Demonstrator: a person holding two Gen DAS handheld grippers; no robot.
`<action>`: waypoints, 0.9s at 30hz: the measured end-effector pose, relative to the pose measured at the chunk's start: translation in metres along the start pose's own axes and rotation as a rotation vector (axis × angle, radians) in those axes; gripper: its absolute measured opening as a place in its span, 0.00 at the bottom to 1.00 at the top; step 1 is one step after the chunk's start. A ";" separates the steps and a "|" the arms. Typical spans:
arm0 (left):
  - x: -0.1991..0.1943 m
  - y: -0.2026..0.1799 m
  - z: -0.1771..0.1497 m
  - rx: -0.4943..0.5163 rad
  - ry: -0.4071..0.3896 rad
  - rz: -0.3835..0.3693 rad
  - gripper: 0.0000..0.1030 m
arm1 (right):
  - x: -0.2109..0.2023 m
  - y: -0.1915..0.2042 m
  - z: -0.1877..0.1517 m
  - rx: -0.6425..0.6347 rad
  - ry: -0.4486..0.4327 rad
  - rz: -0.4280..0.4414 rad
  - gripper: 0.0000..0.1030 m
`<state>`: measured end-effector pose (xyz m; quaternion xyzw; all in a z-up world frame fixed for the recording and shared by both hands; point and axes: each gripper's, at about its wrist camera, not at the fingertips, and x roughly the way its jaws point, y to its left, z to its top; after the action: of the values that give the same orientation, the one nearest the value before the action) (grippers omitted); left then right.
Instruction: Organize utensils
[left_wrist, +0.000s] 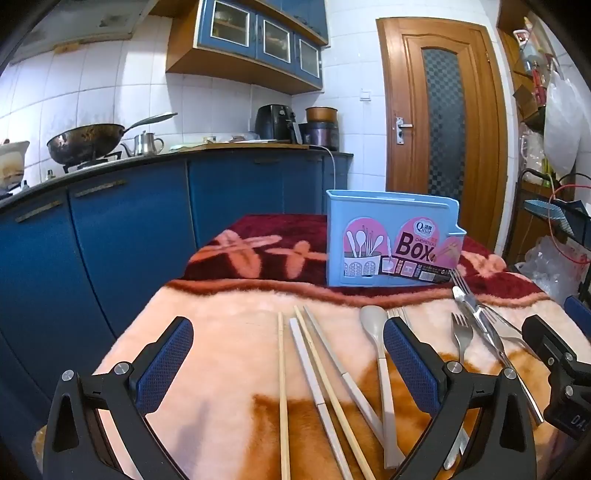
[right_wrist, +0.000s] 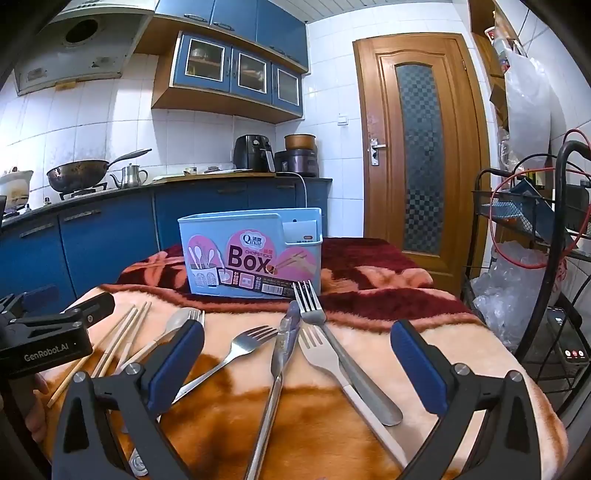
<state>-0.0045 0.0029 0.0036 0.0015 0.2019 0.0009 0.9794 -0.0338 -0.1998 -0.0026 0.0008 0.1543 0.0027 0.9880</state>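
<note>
We hold both grippers, left gripper (left_wrist: 288, 354) and right gripper (right_wrist: 297, 354), spread wide over chopsticks (left_wrist: 314, 373) and forks (right_wrist: 314, 343); the blue chopstick box (right_wrist: 251, 254) stands beyond.

A dark wok (left_wrist: 86, 142) sits on the stove beside a steel kettle (left_wrist: 147, 144) — a wooden door (right_wrist: 421, 155) stands shut.
</note>
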 end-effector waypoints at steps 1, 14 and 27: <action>0.001 0.000 -0.001 -0.001 0.002 0.000 0.99 | 0.000 -0.001 0.001 0.000 0.000 0.001 1.00; 0.004 -0.002 -0.002 0.004 0.001 0.008 0.99 | 0.000 0.000 0.000 -0.005 0.002 0.001 1.00; 0.003 -0.003 -0.002 0.006 -0.001 0.009 0.99 | 0.000 0.000 0.000 -0.008 0.003 0.000 1.00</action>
<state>-0.0021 0.0000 0.0003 0.0053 0.2016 0.0045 0.9794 -0.0333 -0.2001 -0.0024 -0.0030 0.1560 0.0031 0.9878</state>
